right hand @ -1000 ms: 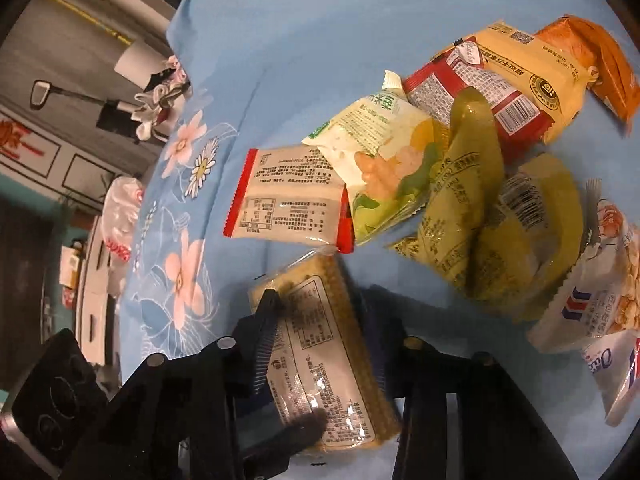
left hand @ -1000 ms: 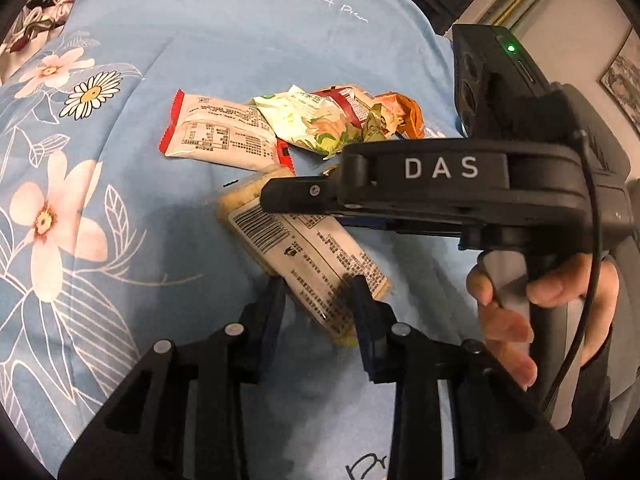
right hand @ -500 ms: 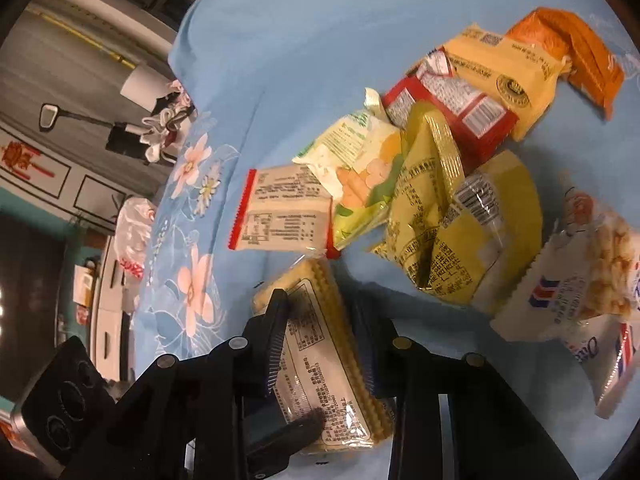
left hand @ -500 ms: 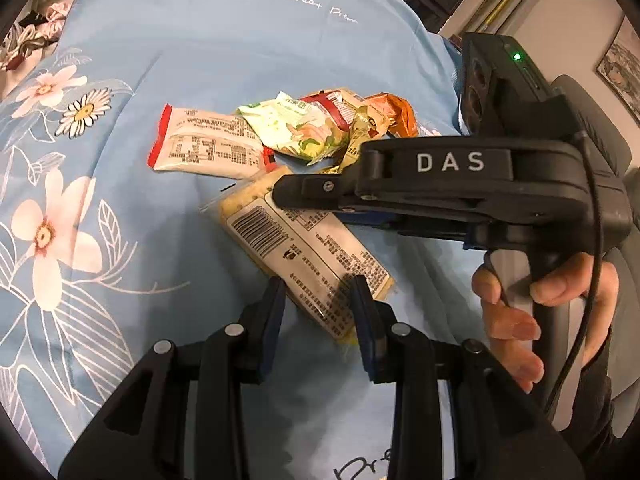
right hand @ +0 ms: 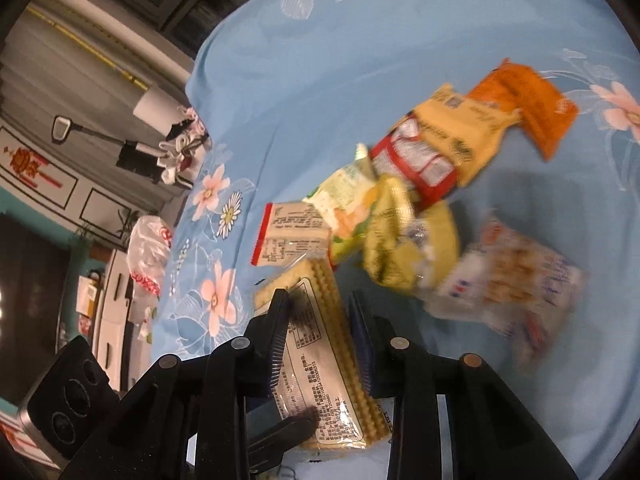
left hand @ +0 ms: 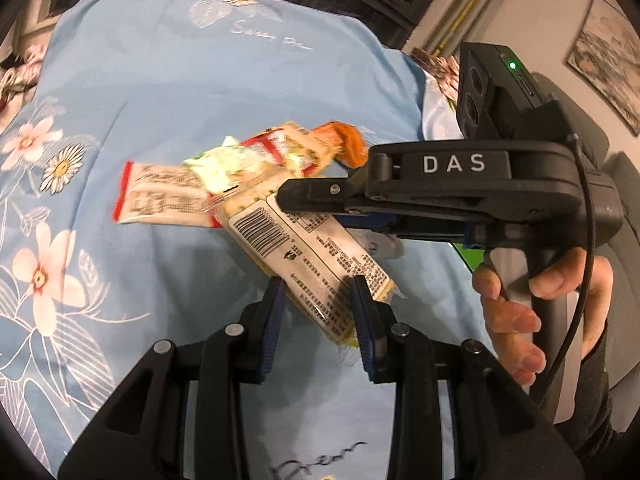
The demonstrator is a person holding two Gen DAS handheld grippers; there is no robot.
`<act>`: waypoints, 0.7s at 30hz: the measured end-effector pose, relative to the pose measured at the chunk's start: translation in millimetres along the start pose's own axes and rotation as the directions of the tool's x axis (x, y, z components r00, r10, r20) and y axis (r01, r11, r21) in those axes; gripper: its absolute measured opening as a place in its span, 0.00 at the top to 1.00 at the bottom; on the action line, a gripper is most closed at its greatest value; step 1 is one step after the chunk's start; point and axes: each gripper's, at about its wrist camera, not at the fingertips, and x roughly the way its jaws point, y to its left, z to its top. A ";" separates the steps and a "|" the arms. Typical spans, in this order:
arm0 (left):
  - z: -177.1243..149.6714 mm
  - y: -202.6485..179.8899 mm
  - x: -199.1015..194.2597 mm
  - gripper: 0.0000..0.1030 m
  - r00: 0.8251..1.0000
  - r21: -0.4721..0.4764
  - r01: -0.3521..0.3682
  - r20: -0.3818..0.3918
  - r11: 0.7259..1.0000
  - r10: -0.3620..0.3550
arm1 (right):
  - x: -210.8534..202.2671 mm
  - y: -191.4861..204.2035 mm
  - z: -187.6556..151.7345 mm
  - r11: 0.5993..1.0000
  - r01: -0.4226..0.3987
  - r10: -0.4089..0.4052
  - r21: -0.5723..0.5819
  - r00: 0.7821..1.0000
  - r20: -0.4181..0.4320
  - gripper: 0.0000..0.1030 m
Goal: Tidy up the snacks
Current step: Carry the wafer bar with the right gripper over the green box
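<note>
A long cracker packet (left hand: pixel 304 248) with a white barcode label hangs tilted above the blue flowered cloth (left hand: pixel 160 80). My left gripper (left hand: pixel 320 300) is shut on its near end, pads against both long sides. My right gripper (right hand: pixel 320 312) is clamped across the same packet (right hand: pixel 320 344) further along, its jaws having just narrowed onto it. In the left wrist view the right gripper's black body (left hand: pixel 460 184) reaches in from the right over the packet, with a person's hand (left hand: pixel 520 300) on its handle.
A loose pile of snacks lies beyond on the cloth: a red-edged white packet (right hand: pixel 288 236), a green-white one (right hand: pixel 348 200), a red one (right hand: pixel 416 160), yellow (right hand: pixel 460 132) and orange (right hand: pixel 528 104) packets, olive wrappers (right hand: pixel 408 248) and a white puffed-snack bag (right hand: pixel 512 280).
Both grippers have risen with the cracker packet between them, and it has come up off the cloth. The right jaws have narrowed onto it. The pile now looks farther away.
</note>
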 end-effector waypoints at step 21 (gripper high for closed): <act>31.5 -244.9 76.2 0.69 0.983 0.265 0.180 -0.075 0.947 -0.166 | -234.0 -152.0 -54.1 0.971 0.045 -0.128 0.235 0.929 0.348 0.69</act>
